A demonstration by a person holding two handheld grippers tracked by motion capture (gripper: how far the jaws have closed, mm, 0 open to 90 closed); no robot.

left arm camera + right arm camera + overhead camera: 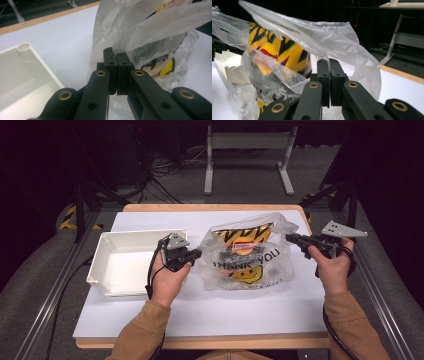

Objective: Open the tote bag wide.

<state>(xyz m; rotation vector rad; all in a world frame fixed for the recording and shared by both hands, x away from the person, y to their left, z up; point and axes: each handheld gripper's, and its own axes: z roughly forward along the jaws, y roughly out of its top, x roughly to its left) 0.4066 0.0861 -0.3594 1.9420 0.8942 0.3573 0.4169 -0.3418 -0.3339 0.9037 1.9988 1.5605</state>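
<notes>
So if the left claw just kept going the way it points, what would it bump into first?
The left claw, already shut on the clear plastic bag, would probably push straight into the yellow-and-black striped packet inside.

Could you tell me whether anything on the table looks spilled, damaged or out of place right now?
Nothing stands out. The plastic bag is crumpled, but it looks whole, with the snack packet inside it. The left tongs and the right tongs each pinch a side of it. The white bin sits level beside it.
</notes>
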